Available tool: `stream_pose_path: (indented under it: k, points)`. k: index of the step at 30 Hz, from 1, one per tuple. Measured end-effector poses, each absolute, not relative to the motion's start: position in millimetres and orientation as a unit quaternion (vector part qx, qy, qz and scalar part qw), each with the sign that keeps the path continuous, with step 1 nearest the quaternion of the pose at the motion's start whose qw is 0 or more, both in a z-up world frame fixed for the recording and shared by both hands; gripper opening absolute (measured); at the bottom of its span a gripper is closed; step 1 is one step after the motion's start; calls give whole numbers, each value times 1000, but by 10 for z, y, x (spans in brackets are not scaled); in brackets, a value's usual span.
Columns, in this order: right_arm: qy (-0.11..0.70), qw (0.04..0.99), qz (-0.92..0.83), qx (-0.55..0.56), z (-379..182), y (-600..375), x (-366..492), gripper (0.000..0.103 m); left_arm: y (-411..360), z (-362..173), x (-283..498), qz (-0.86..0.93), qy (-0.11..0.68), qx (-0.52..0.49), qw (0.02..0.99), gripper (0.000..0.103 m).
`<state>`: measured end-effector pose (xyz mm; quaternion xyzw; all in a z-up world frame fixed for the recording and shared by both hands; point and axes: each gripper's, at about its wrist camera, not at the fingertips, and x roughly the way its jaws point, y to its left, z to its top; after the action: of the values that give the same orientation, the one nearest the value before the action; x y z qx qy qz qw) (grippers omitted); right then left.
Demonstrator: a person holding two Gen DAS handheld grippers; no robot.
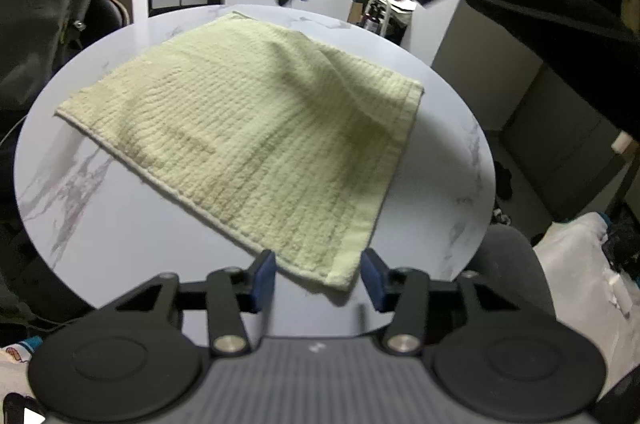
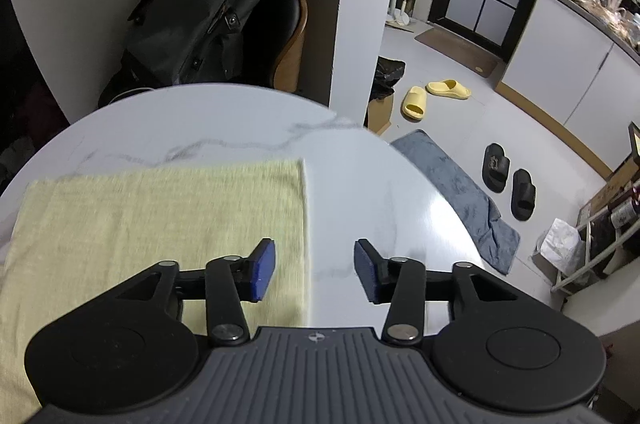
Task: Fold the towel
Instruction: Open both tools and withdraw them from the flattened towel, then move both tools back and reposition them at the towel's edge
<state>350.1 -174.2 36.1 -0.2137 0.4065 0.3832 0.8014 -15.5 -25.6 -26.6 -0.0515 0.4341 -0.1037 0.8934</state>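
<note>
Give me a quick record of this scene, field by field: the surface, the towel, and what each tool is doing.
surface: round marble-look table
towel: pale yellow towel, lying folded on the table
left tool: left tool, open, near towel corner between its pads, not pinched
right tool: right tool, open, above the towel's edge, holding nothing

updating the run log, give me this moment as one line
towel: folded, flat on table | left tool: open, astride near corner | right tool: open, empty, above towel edge

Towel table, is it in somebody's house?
Probably a home: slippers lie on the floor, a cluttered kitchen counter runs along the wall, and the towel is on a small round marble table.
</note>
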Motion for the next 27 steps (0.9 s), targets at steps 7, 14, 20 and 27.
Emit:
stream_pose_path:
  k: [7, 14, 20, 27]
  points:
    - [413, 807, 373, -195, 296, -2058, 3266, 52, -289, -215, -259, -98, 419, -40, 902, 63]
    - [412, 814, 372, -172, 261, -2361, 2963, 52, -350, -171, -356, -86, 408, -26, 908, 70]
    - [403, 826, 365, -147, 267, -2616, 2678, 53, -415, -159, -408, -84, 399, -18, 913, 77]
    - [380, 844, 358, -125, 321, -2916, 2228, 69, -466, -102, -413, -68, 379, -10, 923, 80]
